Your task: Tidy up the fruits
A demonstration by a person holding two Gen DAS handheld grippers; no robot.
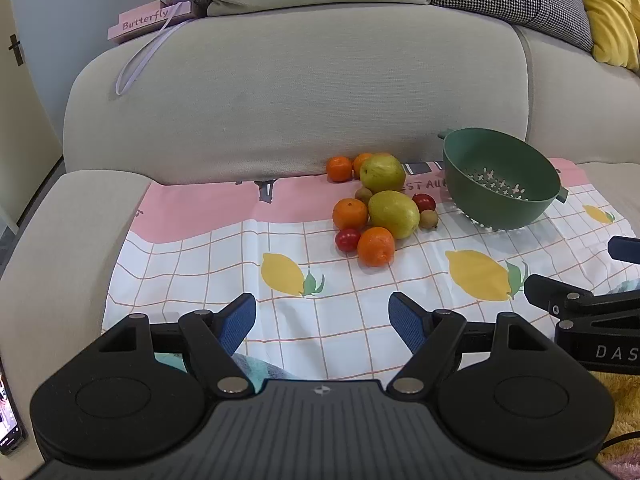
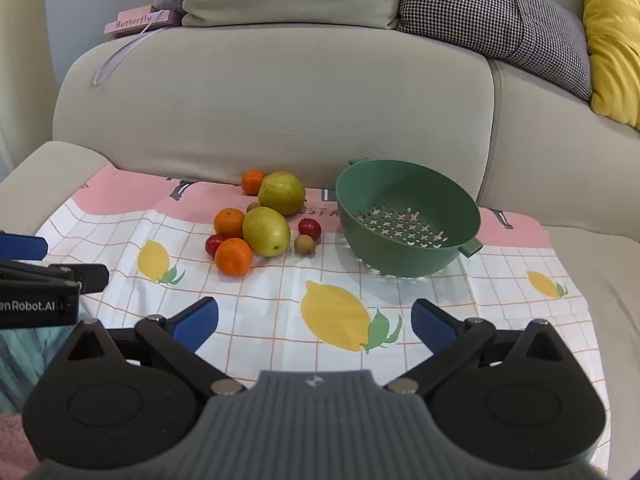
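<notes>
A pile of fruit [image 1: 376,208] [image 2: 260,224] lies on a lemon-print cloth [image 1: 200,256] [image 2: 500,280] spread over a sofa seat: two yellow-green pears, several oranges, red cherry tomatoes and small brownish fruits. To its right an empty green colander [image 1: 500,180] [image 2: 408,216] is tilted toward me. My left gripper [image 1: 322,320] hovers open over the cloth's near part, well short of the fruit. The right gripper [image 2: 314,320] is open too, with nothing between its blue pads, in front of the colander. Each gripper shows at the edge of the other's view.
The beige sofa backrest [image 1: 300,92] rises just behind the fruit. On it rest a pink "Butterfly" box [image 1: 152,20], a beige cushion, a houndstooth cushion [image 2: 492,20] and a yellow one [image 2: 612,40]. A phone [image 1: 8,416] lies at the far left.
</notes>
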